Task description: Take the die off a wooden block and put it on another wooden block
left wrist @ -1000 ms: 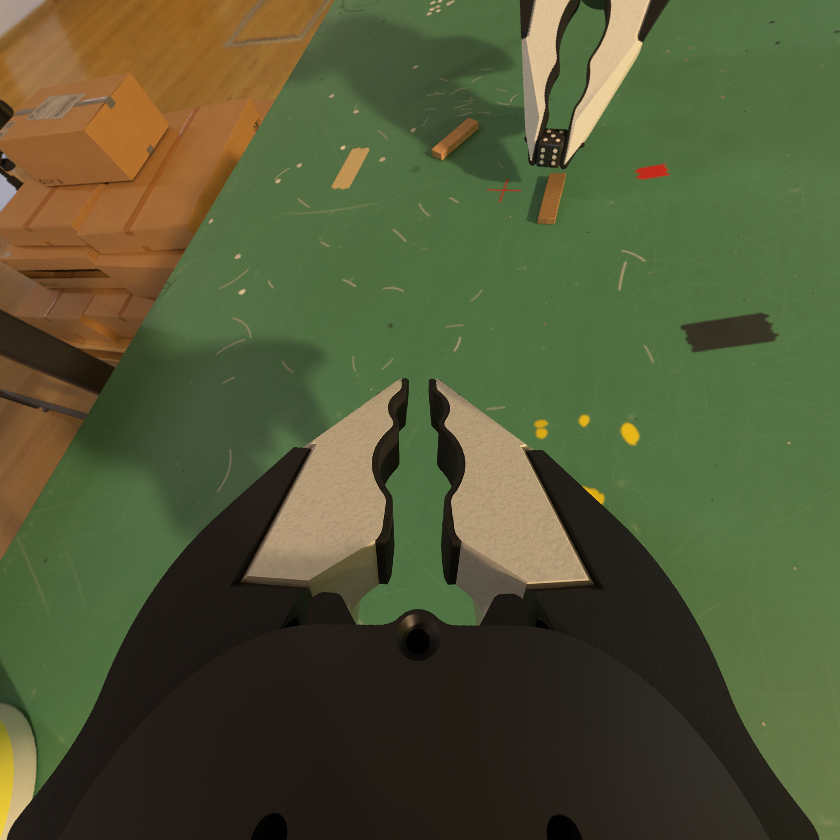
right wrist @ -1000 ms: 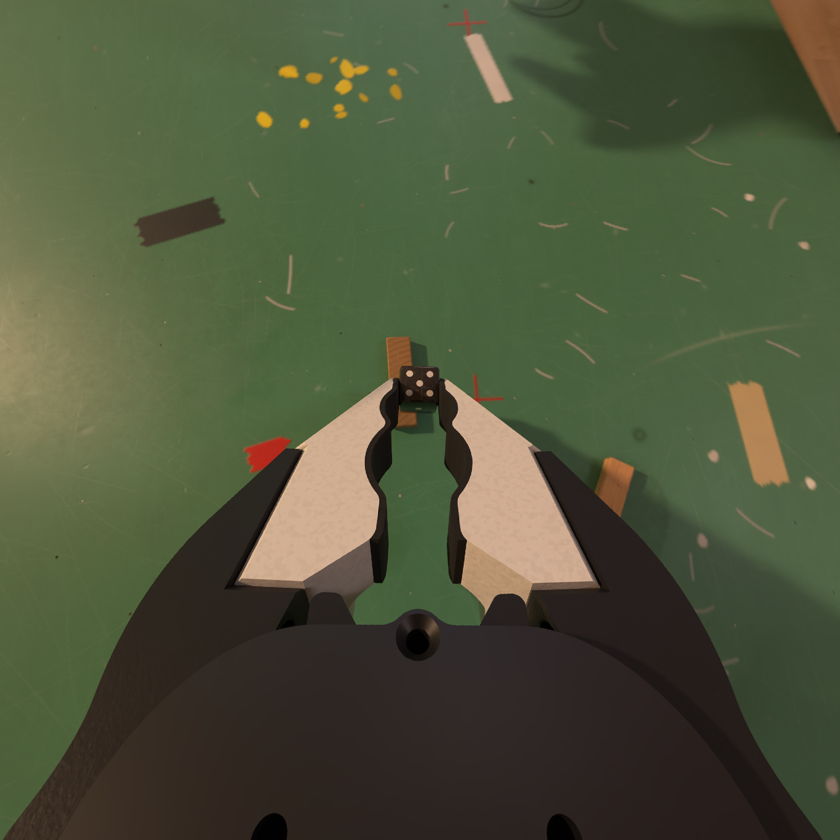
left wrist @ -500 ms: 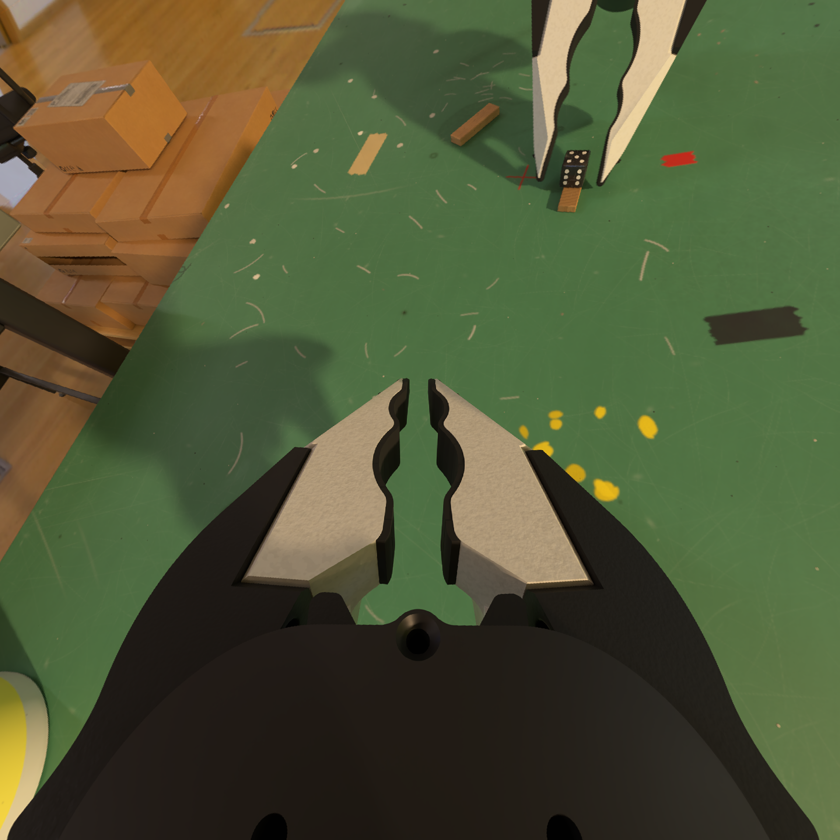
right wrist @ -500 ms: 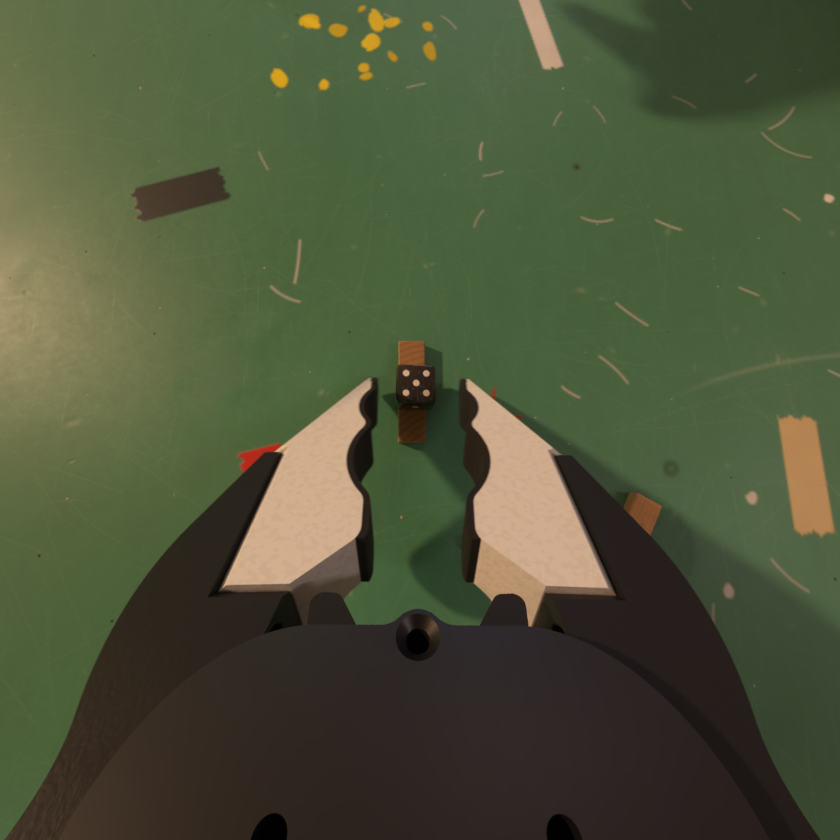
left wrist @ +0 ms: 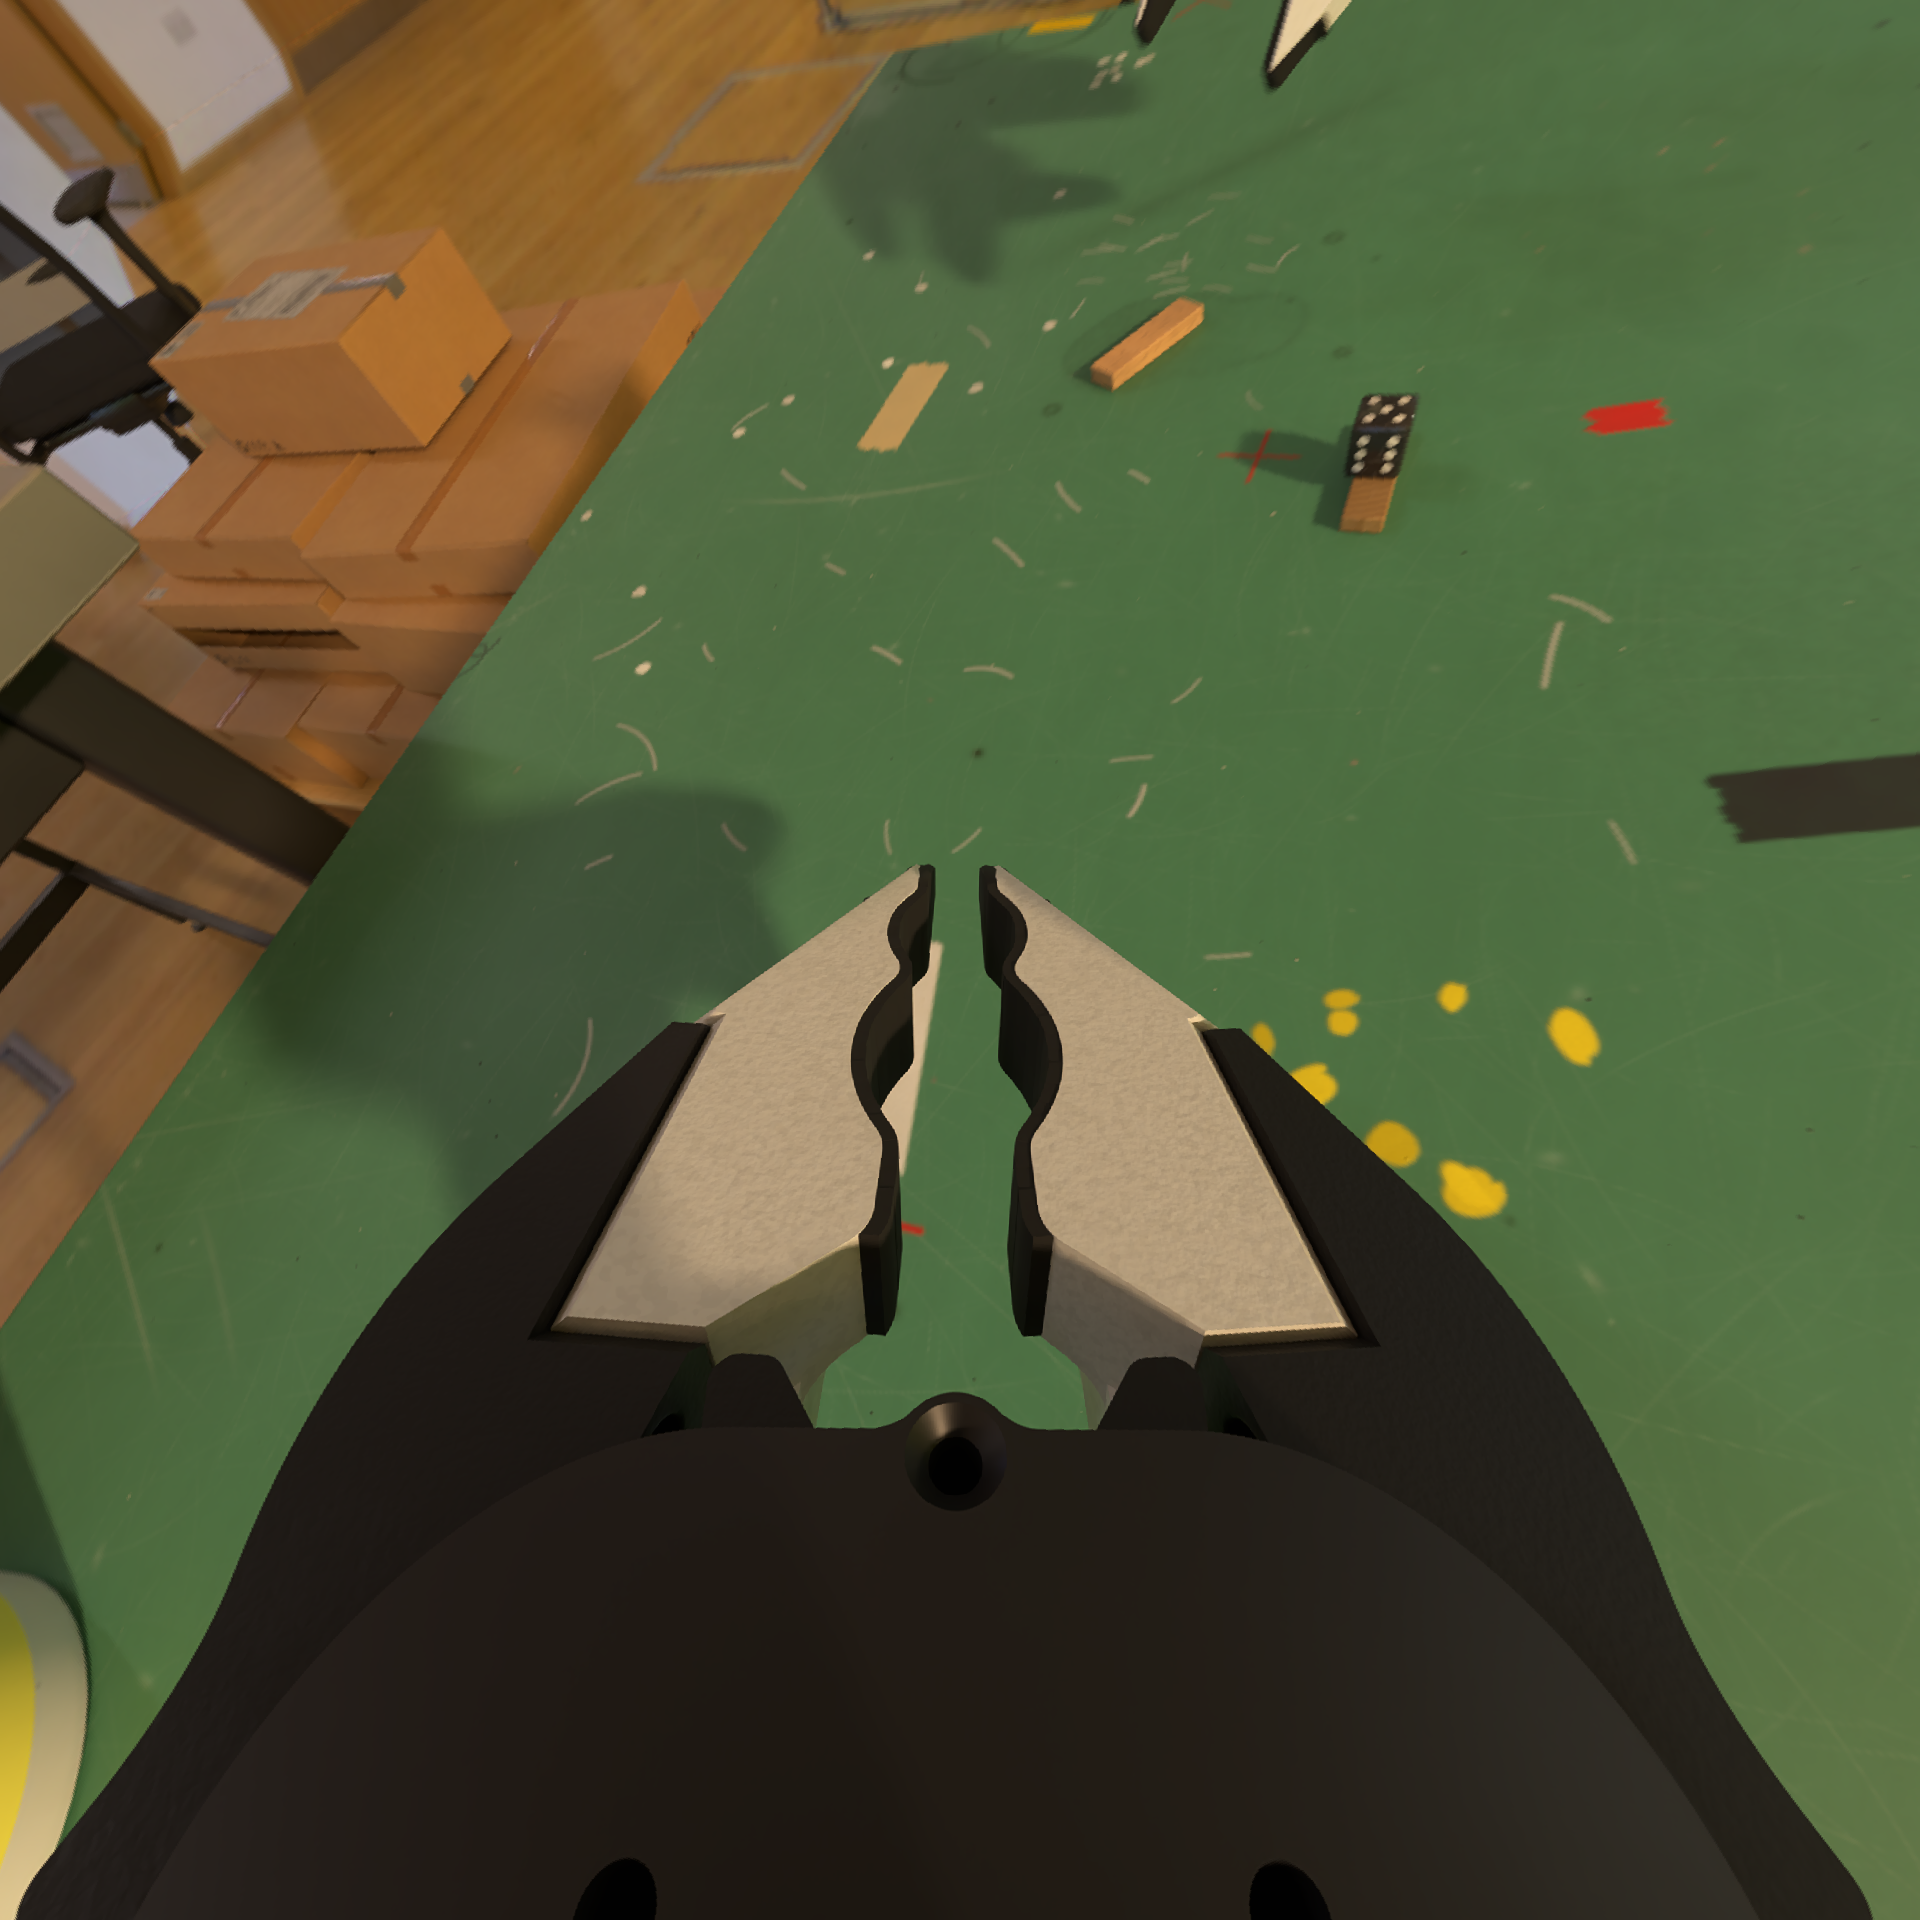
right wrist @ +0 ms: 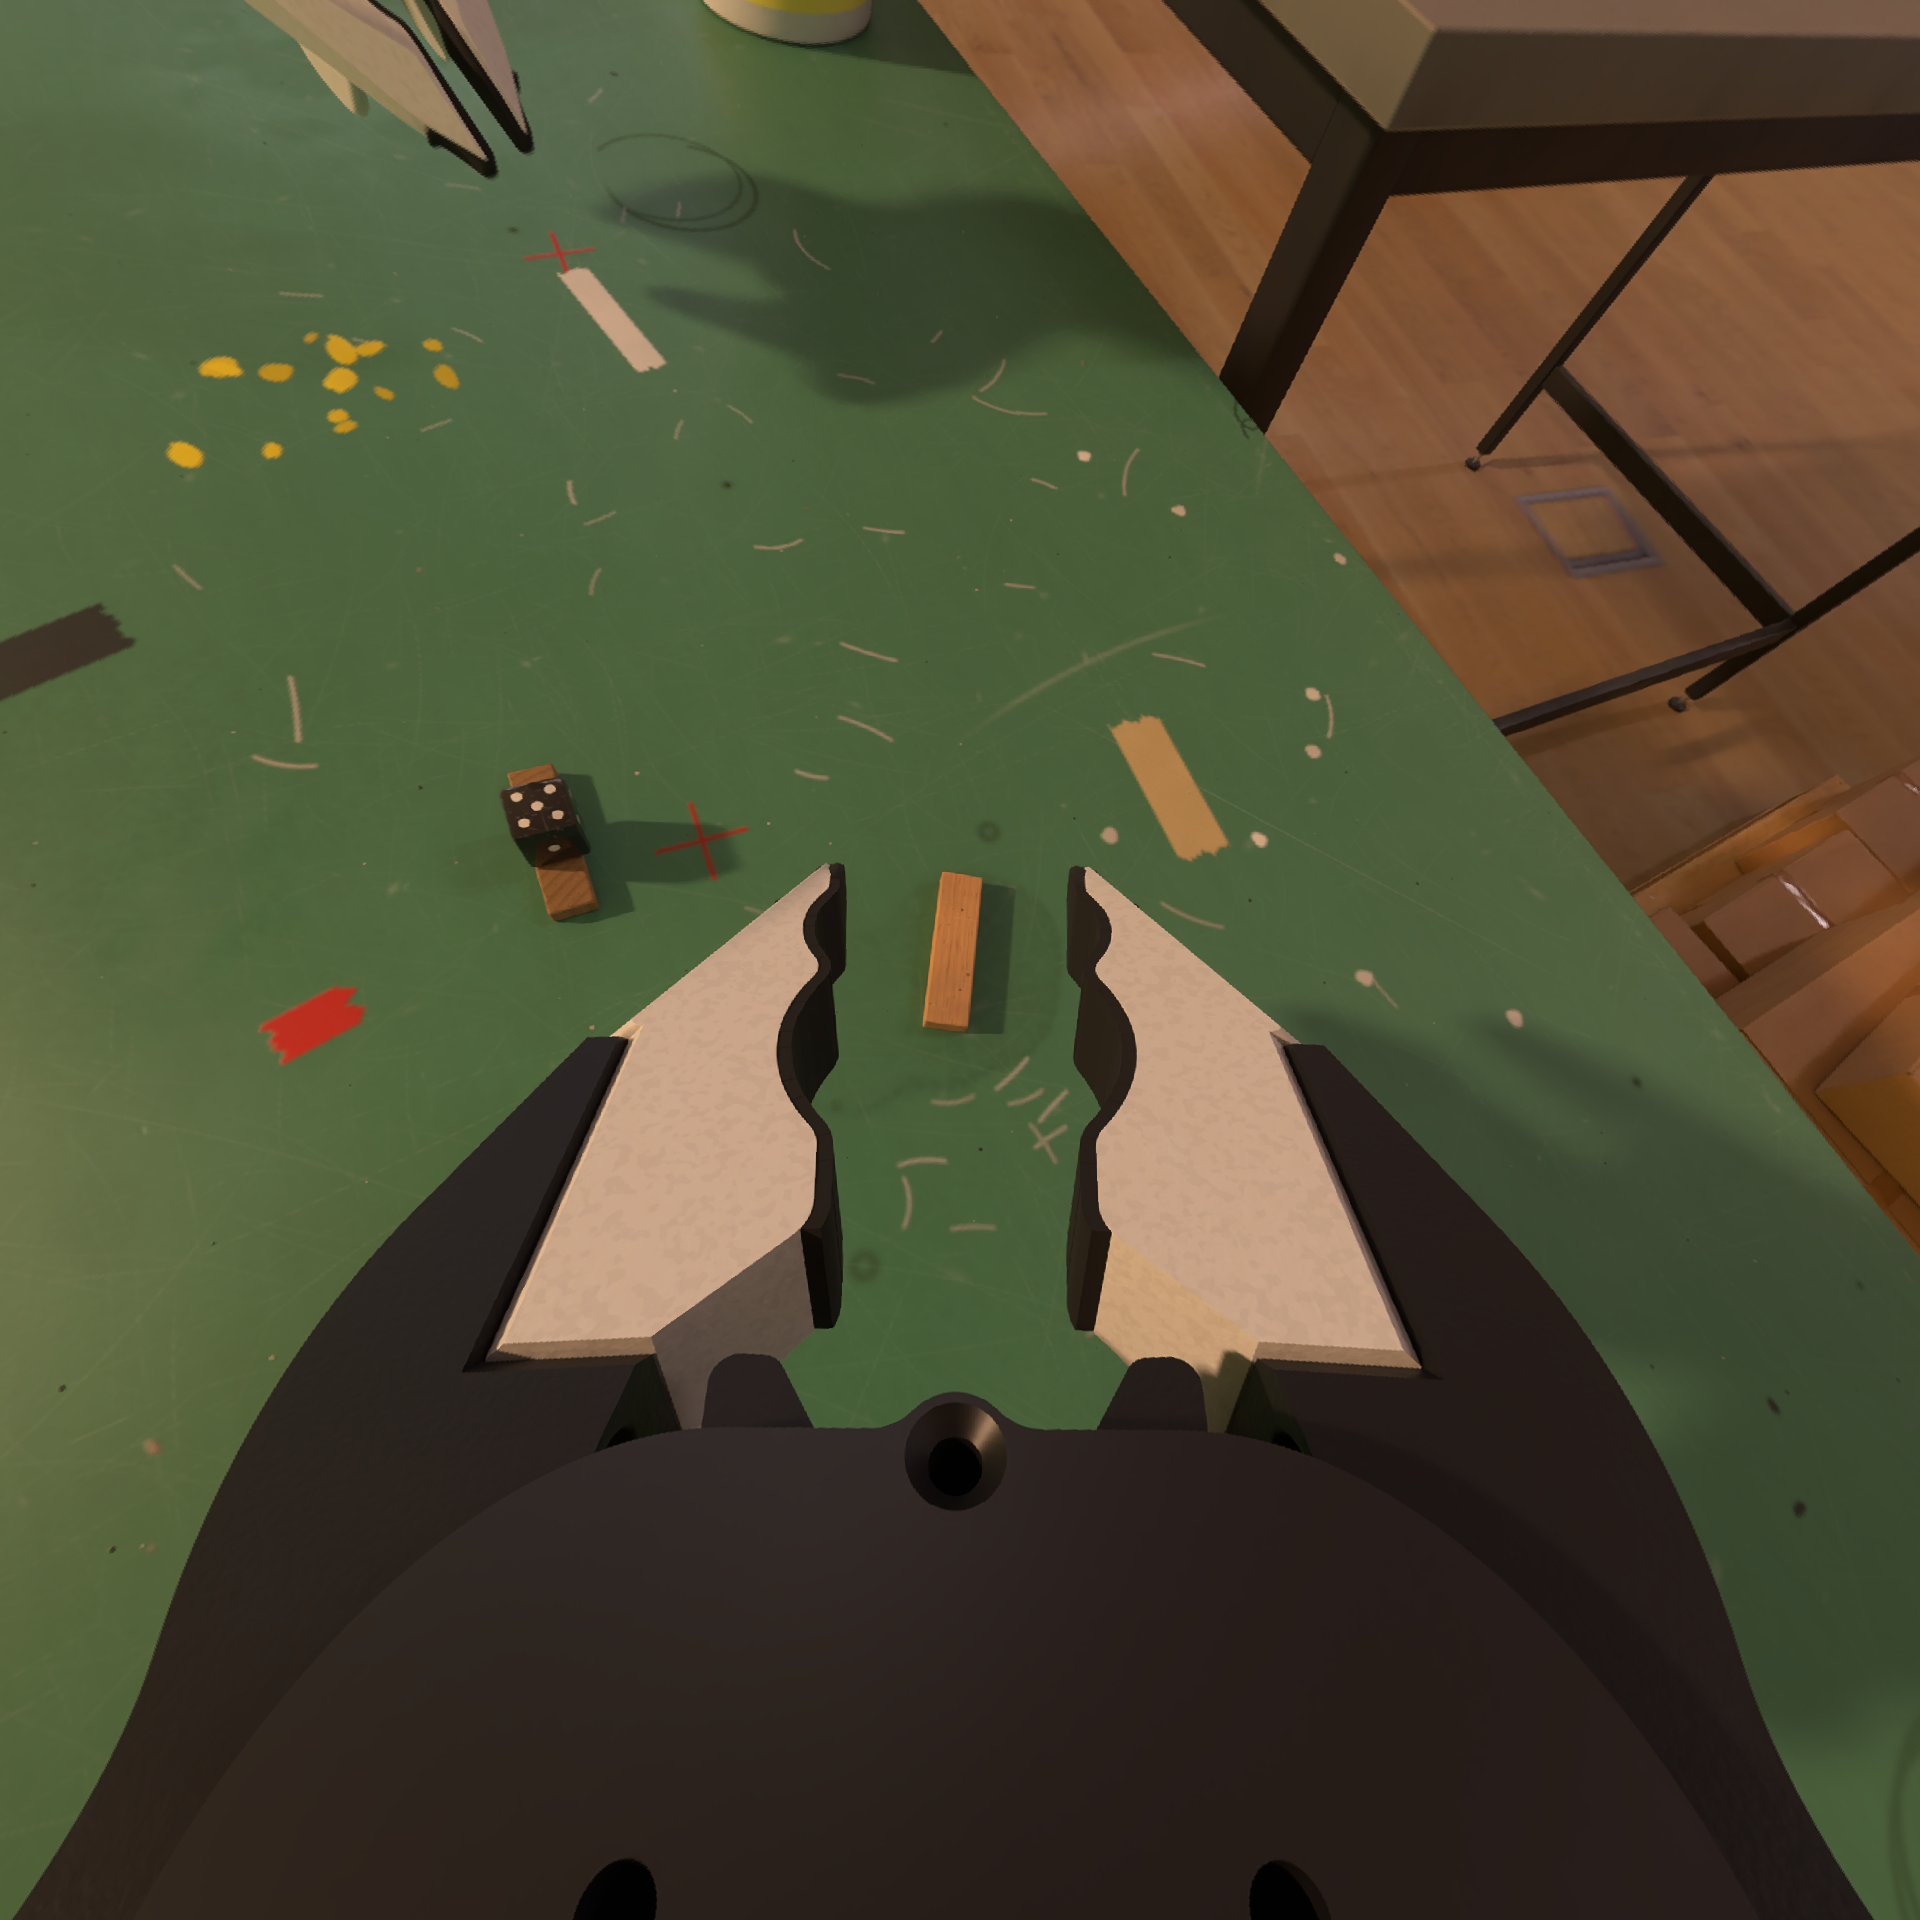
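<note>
A black die (left wrist: 1380, 436) with white dots sits on a small wooden block (left wrist: 1367, 507) on the green table. In the right wrist view the die (right wrist: 540, 821) on its block (right wrist: 567, 889) lies left of my fingers. A second wooden block (right wrist: 954, 966) lies flat, bare, below and between my open right gripper (right wrist: 956, 883), which is empty and above it. That block also shows in the left wrist view (left wrist: 1146, 343). My left gripper (left wrist: 954, 875) is shut and empty, well short of both blocks. Its tips show in the right wrist view (right wrist: 488, 135).
The table edge (left wrist: 623, 457) runs along the left, with stacked cardboard boxes (left wrist: 343, 353) and an office chair (left wrist: 94, 343) beyond. Another table (right wrist: 1558, 94) stands past the edge. A yellow-and-white container (right wrist: 790, 10) sits near the left gripper. Tape strips and paint spots mark the table.
My right gripper let go of the die on the block, opened, then rose and swung over to the bare block. The left gripper stayed shut and drew back a little.
</note>
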`<state>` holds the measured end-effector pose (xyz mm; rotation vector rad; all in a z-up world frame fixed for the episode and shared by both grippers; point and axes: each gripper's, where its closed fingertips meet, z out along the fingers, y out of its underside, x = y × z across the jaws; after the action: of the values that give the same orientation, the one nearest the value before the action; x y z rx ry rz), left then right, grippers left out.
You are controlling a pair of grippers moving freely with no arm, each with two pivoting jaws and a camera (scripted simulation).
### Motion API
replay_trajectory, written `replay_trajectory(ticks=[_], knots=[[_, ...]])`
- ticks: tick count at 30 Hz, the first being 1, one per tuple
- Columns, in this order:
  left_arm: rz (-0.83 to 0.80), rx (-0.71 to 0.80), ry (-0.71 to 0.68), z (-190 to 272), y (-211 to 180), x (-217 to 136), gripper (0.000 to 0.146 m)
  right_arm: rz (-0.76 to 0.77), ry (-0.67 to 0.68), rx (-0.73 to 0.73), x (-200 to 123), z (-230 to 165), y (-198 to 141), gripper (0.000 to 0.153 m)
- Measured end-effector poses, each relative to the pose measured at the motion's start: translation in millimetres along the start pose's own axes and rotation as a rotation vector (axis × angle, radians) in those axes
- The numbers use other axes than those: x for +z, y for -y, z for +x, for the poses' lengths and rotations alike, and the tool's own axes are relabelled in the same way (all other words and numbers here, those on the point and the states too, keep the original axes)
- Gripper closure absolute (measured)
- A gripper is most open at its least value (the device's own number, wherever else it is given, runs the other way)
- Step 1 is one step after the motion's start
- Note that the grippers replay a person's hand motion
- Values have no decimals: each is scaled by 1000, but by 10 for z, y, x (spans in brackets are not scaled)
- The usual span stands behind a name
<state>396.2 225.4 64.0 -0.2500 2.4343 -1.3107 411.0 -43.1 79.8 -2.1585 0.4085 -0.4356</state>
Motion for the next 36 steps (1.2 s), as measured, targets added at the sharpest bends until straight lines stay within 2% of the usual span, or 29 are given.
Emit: replay_trajectory(ticks=[4,13,20,26,32,36], knots=[[-44,-8,23,-31,-99,22,137,20,24,-10,33,-115,-6,111],[-104,-8,42,-29,-203,-7,134,53,99,-15,130,-381,-3,130],[-63,1,10,59,-65,-2,132,71,155,-33,146,-615,63,131],[-25,26,-35,224,102,42,131,43,206,-15,382,-804,105,127],[-2,90,-191,629,425,366,130,-22,232,-45,637,-860,70,127],[-125,201,-226,798,502,740,129,-43,253,-53,736,-854,56,127]])
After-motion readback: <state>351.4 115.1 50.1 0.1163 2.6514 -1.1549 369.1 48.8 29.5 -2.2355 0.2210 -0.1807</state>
